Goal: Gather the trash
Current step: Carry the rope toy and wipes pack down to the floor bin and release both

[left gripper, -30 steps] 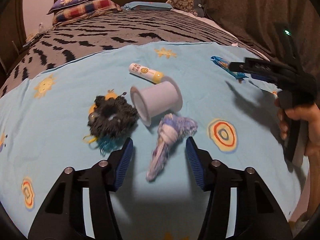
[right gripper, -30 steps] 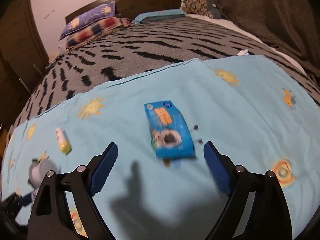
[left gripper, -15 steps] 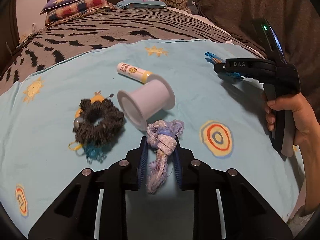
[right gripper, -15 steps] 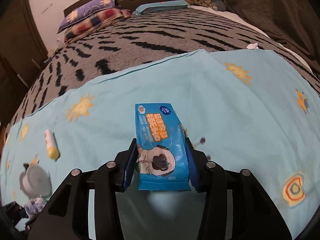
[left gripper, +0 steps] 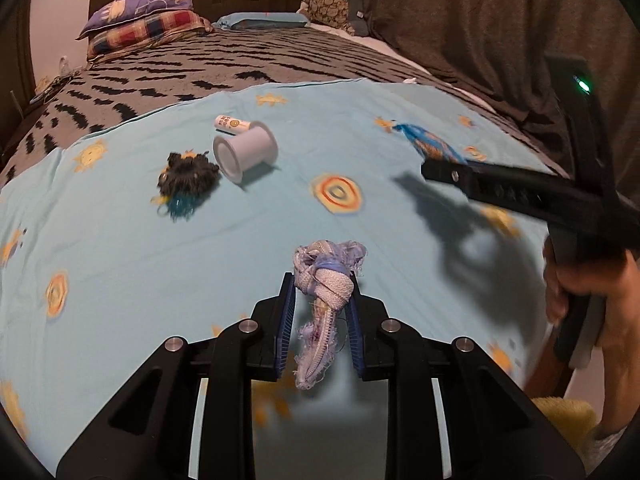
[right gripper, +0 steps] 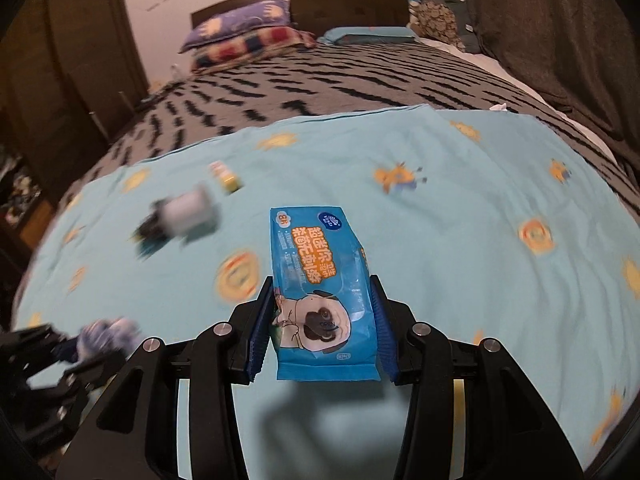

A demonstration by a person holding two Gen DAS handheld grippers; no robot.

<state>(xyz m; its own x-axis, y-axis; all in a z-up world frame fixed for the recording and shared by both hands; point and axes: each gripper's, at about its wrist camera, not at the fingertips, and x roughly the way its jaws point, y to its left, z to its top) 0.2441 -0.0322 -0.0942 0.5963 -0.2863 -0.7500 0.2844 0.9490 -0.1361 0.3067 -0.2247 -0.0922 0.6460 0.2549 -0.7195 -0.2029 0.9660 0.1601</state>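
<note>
My left gripper (left gripper: 320, 316) is shut on a knotted white and blue rag (left gripper: 326, 280) and holds it lifted above the light blue sheet (left gripper: 120, 264). My right gripper (right gripper: 322, 316) is shut on a blue wet-wipe packet (right gripper: 320, 284) with a pug picture, also lifted off the sheet. In the left wrist view the right gripper (left gripper: 436, 168) shows at the right with the packet (left gripper: 432, 144) sticking out past it. In the right wrist view the left gripper (right gripper: 68, 348) with the rag (right gripper: 108, 334) shows blurred at the lower left.
On the sheet lie a white spool (left gripper: 244, 152), a small white and yellow tube (left gripper: 232, 123) behind it and a dark scrunchie (left gripper: 186, 176) to its left. Pillows (left gripper: 148, 20) lie at the headboard. A dark curtain (left gripper: 500, 20) hangs to the right.
Both grippers closed on their items, the left on the rag and the right on the packet, then lifted them and pulled back from the spool and scrunchie.
</note>
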